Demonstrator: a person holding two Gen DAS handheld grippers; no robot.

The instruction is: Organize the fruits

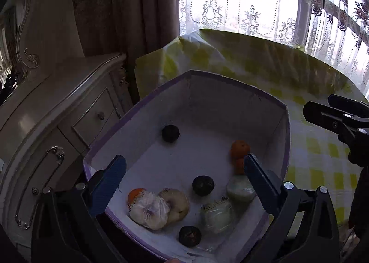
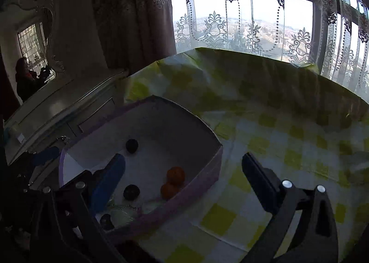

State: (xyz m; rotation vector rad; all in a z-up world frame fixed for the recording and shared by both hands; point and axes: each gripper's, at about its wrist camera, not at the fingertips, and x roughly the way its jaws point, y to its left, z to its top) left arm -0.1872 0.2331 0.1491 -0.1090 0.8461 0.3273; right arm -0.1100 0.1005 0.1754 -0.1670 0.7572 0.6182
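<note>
Left-wrist view looks straight down into the white, purple-rimmed cardboard box [image 1: 282, 129], and the left tongs [image 1: 184, 181] hang over it with the blue-padded jaws spread wide and nothing between them. All the fruit lies in the box, below and ahead of these tongs: a small dark round fruit [image 1: 203, 185] almost dead centre between the jaws, two plastic-wrapped pale round fruits [image 1: 150, 213] beneath the left jaw, two pale green wrapped ones [image 1: 216, 215] beneath the right, two orange tangerines [image 1: 239, 148] just beyond the right jaw tip, and another dark fruit [image 1: 170, 133] far ahead by the back wall.

The right tongs [image 2: 183, 168] are equally wide open and empty, straddling the box's right wall, one jaw over the box and one over the yellow-checked cloth on the tabletop [image 2: 288, 147]. I'd judge the left tongs nearer; the centre dark fruit is round, so no axis matters.
</note>
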